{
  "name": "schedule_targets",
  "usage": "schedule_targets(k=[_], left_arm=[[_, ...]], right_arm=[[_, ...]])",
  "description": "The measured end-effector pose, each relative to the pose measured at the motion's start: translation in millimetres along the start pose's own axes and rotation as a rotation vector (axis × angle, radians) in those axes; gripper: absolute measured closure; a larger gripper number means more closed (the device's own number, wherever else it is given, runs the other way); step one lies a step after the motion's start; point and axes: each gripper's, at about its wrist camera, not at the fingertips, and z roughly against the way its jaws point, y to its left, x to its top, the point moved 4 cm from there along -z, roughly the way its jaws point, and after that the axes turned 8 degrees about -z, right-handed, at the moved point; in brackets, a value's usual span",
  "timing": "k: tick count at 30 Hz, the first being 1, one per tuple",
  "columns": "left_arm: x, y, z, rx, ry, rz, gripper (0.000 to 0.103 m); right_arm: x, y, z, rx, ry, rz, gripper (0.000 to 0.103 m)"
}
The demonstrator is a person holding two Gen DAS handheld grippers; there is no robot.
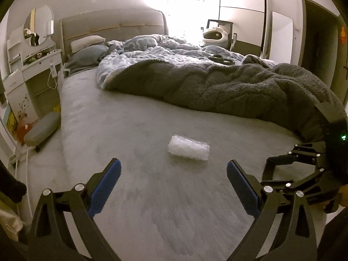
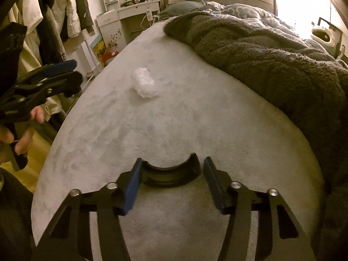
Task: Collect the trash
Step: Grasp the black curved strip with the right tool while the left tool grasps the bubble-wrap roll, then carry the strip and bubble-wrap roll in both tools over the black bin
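A white crumpled bubble-wrap wad [image 1: 188,150] lies on the grey bed sheet [image 1: 134,130]; it also shows in the right wrist view [image 2: 144,83]. My left gripper [image 1: 173,169] is open and empty, its blue pads [image 1: 106,187] spread wide just short of the wad. My right gripper [image 2: 171,174] is shut on a black curved ring-shaped piece [image 2: 170,175], held between its blue pads [image 2: 131,187] above the sheet, well short of the wad. The left gripper shows at the left edge of the right wrist view [image 2: 63,74], and the right gripper at the right of the left wrist view [image 1: 304,163].
A rumpled dark grey blanket [image 1: 217,87] and patterned duvet [image 1: 174,52] cover the bed's right and far side. Pillows [image 1: 87,50] lie by the headboard. A white dresser [image 1: 32,71] and grey stool [image 1: 41,130] stand left of the bed. Clothes [image 2: 65,10] hang at left.
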Motion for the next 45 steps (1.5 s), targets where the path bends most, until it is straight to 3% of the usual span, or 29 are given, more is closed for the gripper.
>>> schedule_targets(k=[20,27,30,34,45], left_arm=[[8,-9,-71,-0.095,0.064,-0.067,0.006],[5,-8,-98,-0.123,0.116,-0.049,0.016],[8,-10,-101,-0.140,0.113,-0.049,0.020],[8,-17,-101,-0.145,0.127,-0.075,0.035],[4,-24,-70,-0.128,0.129,-0.014,0.037]], right_arm=[[14,-20,15,0.081,-0.052,-0.117,0.055],[18,-20,14,0.108,-0.055,-0.136,0.055],[18,-16,13,0.117,-0.048,-0.128,0.055],[18,-12,13,0.120,-0.039,-0.125,0.055],[19,-6,22,0.081,-0.044,-0.127,0.055]])
